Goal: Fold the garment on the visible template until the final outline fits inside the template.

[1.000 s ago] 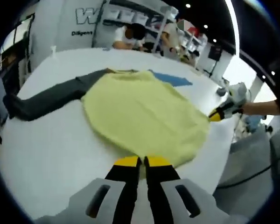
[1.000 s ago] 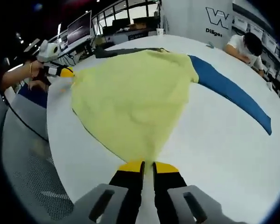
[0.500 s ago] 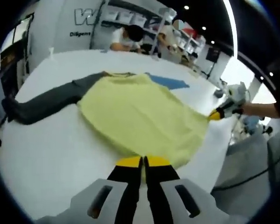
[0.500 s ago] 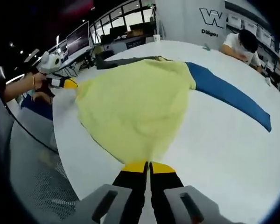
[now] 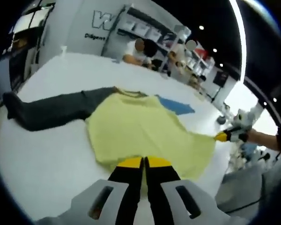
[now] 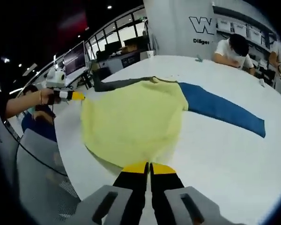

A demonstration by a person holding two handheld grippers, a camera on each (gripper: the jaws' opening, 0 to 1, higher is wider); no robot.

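Observation:
A yellow garment [image 5: 140,131] lies spread on the white round table [image 5: 47,154], with a dark grey sleeve [image 5: 51,110] stretched out to one side and a blue sleeve [image 5: 175,105] to the other. My left gripper [image 5: 144,162] is shut on the hem at one corner. My right gripper [image 5: 223,136], held by a hand, pinches the other hem corner. In the right gripper view the garment [image 6: 131,122] fans out from my shut right gripper [image 6: 149,167], the blue sleeve [image 6: 220,108] runs right, the grey sleeve [image 6: 117,84] lies far, and the left gripper [image 6: 75,96] holds the left corner.
The table edge [image 6: 70,159] curves close under both grippers. People sit at the table's far side [image 5: 140,49] in front of shelves. Desks with monitors [image 6: 77,56] stand beyond the left rim in the right gripper view.
Both grippers have lifted with the hem held, pulling it taut between them. The yellow body now looks shorter from hem to collar. Both cameras have moved.

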